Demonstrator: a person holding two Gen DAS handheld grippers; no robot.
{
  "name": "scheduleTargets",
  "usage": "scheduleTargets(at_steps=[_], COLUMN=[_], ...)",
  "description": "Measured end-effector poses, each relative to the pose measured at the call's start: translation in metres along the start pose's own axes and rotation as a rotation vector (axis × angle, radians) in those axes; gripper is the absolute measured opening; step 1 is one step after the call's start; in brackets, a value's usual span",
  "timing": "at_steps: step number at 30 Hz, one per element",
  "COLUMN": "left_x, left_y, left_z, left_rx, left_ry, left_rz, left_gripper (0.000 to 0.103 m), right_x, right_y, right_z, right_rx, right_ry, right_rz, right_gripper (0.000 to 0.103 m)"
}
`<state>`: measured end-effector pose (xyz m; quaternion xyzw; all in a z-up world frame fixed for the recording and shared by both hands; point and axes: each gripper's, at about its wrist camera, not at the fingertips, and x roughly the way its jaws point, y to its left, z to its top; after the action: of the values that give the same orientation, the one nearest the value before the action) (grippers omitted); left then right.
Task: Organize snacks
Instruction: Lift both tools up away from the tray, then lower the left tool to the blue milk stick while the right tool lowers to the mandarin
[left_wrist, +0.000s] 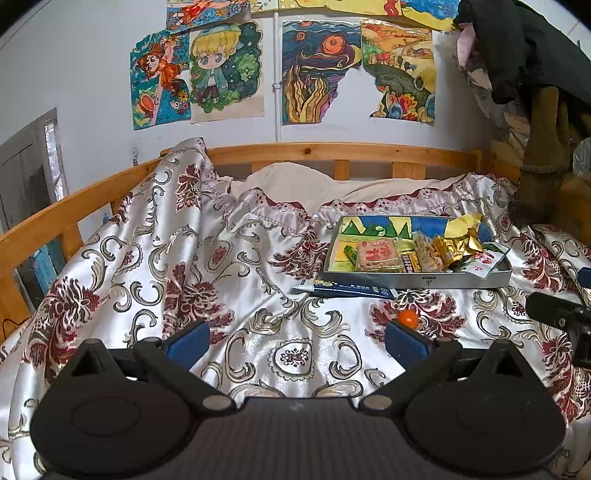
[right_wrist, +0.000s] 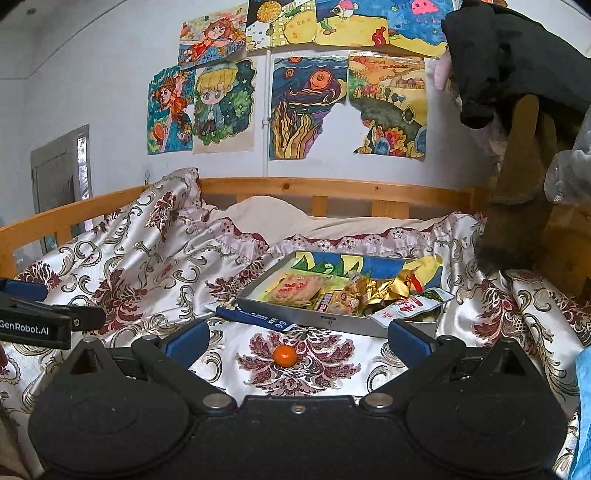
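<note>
Both my grippers, left and right, hung empty with jaws spread wide above the bedspread. The orange candy lay loose on the bedspread between the right jaws, just short of the tray of snacks. I judged the small round candy liable to roll or sink into the soft, slippery cloth under a careless pinch.
</note>
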<state>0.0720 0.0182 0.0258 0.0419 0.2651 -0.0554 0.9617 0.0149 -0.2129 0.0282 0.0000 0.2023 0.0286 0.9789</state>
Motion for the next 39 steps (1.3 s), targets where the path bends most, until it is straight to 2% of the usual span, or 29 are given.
scheduleTargets(at_steps=[13,23,30,39], left_x=[0.033,0.074,0.108,0.143], left_y=[0.002,0.008,0.015,0.015], left_z=[0.020,0.028,0.028,0.031], left_rx=[0.106,0.111,0.050,0.061], left_ry=[-0.006,0.021,0.083,0.092], left_rz=[-0.006,-0.047,-0.057,-0.081], left_gripper=[0.103,0.103,0.103,0.103], right_x=[0.016,0.042,0.067,0.104], right_y=[0.000,0.005,0.010,0.015], right_z=[0.001,0.002,0.002,0.002], right_rx=[-0.004,-0.049,-0.100,-0.159], right_ry=[0.052,0.092,0.100,0.111], right_rz=[-0.009,0.012,-0.011,0.017], right_gripper=[0.102,0.102,0.102,0.102])
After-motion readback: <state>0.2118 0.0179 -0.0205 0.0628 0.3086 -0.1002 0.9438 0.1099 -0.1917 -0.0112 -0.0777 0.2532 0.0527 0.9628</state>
